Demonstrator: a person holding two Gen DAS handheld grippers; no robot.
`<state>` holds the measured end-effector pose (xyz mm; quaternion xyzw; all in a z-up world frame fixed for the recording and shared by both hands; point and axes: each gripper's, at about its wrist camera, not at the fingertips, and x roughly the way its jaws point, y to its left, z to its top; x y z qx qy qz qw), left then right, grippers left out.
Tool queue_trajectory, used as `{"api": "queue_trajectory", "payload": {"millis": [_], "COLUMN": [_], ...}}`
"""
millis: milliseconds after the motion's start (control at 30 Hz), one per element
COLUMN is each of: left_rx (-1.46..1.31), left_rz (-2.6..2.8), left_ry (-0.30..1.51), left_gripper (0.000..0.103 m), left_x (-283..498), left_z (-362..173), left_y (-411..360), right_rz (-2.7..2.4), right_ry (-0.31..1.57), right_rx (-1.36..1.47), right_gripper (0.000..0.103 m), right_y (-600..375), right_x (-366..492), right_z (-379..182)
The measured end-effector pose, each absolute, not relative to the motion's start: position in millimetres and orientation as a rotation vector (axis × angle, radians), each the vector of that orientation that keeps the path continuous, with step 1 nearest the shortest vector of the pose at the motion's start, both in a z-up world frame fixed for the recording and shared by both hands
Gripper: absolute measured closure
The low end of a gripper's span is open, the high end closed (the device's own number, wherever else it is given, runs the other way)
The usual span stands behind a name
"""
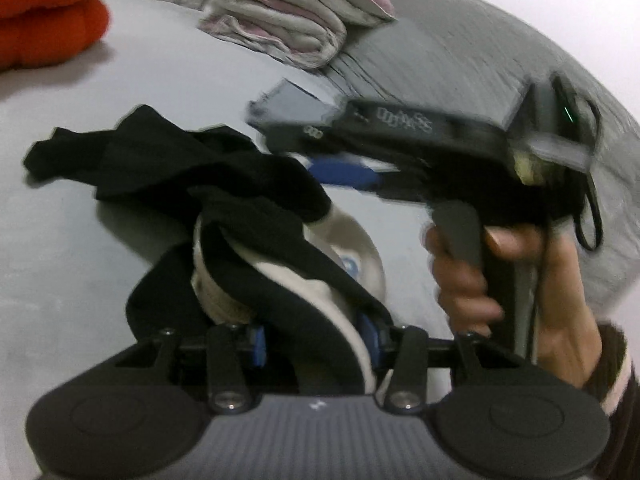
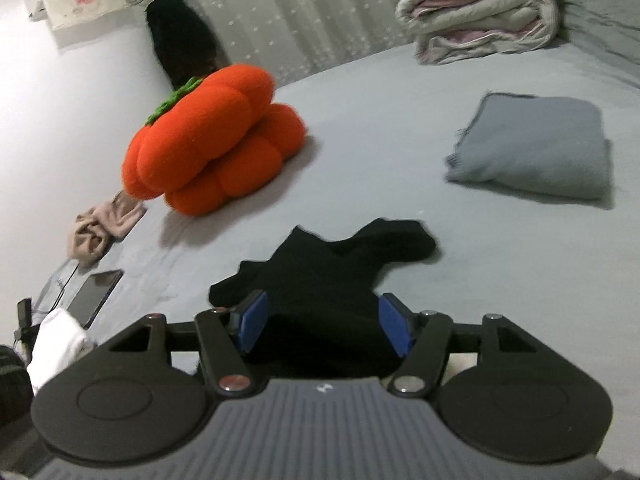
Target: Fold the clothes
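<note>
A black garment (image 1: pixel 180 168) with a cream-white lining lies bunched on the grey bed sheet (image 1: pixel 60 260). Low in the left wrist view, my left gripper (image 1: pixel 314 336) has a thick fold of it pressed between its blue pads. My right gripper (image 1: pixel 304 140), held by a hand (image 1: pixel 472 280), hovers just right of the garment's far end, blurred by motion. In the right wrist view the right gripper (image 2: pixel 323 328) stands open, its blue pads apart over the black garment (image 2: pixel 328 280) and not pressing on it.
An orange pumpkin plush (image 2: pixel 212 136) sits at the left. A folded grey garment (image 2: pixel 536 148) lies at the right, and a folded quilt (image 2: pixel 480 12) at the back. A phone (image 2: pixel 94 296), a beige cloth (image 2: pixel 104 228) and a white cloth (image 2: pixel 56 344) lie near the left edge.
</note>
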<state>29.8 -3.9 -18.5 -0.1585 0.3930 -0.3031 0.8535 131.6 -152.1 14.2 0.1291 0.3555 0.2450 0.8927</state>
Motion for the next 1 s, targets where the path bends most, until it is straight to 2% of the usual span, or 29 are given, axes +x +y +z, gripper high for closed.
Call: {"api": "queue_trajectory", "payload": {"millis": [400, 433, 500, 533, 600, 700, 1000], "left_rx": [-0.256, -0.260, -0.267, -0.273, -0.282, -0.298, -0.372], "left_rz": [-0.687, -0.686, -0.683, -0.680, -0.683, -0.685, -0.589], "left_ry": [0.834, 0.837, 0.839, 0.839, 0.834, 0.823, 0.783], "left_gripper": [0.058, 0.058, 0.057, 0.056, 0.055, 0.050, 0.045], "left_x": [24.3, 25.1, 25.8, 25.8, 25.5, 24.9, 31.2], "left_z": [-24.3, -24.3, -22.7, -21.3, -17.3, -10.9, 0.5], "left_y": [-14.7, -13.3, -8.8, -6.0, 0.3, 11.5, 54.2], "right_rz": [0.484, 0.490, 0.503, 0.505, 0.488, 0.449, 0.239], "right_ry": [0.821, 0.837, 0.856, 0.853, 0.827, 0.783, 0.677], "right_rx": [0.149, 0.150, 0.146, 0.140, 0.126, 0.109, 0.103], "right_gripper": [0.037, 0.039, 0.065, 0.067, 0.078, 0.082, 0.084], "right_y": [-126.1, -125.0, -122.3, -121.2, -122.6, -129.0, -183.8], "right_x": [144.7, 146.3, 147.5, 146.6, 143.0, 137.6, 128.2], "right_z": [-22.1, -25.7, -30.6, -31.4, -27.6, -19.8, 3.4]}}
